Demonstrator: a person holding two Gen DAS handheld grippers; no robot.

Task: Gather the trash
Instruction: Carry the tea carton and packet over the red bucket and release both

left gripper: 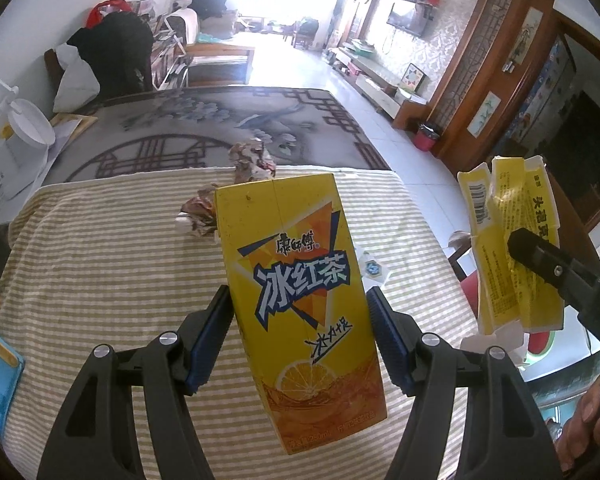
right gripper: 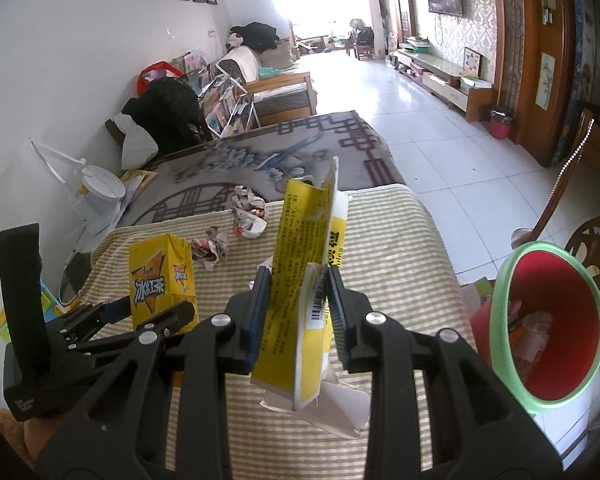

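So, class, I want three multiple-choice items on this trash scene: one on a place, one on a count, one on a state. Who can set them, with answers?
1. Where is the red bin with the green rim?
A. at the table's right edge
B. on the rug
C. on the sofa

2. How many crumpled paper wads lie on the striped cloth?
A. none
B. two
C. five

3. What is the left gripper doing?
A. hanging open with nothing in it
B. gripping the tea carton
C. gripping a wad

Answers:
1 A, the right wrist view shows it beside the table's right edge.
2 B, the near wad and the far wad.
3 B, its jaws press both sides of the carton.
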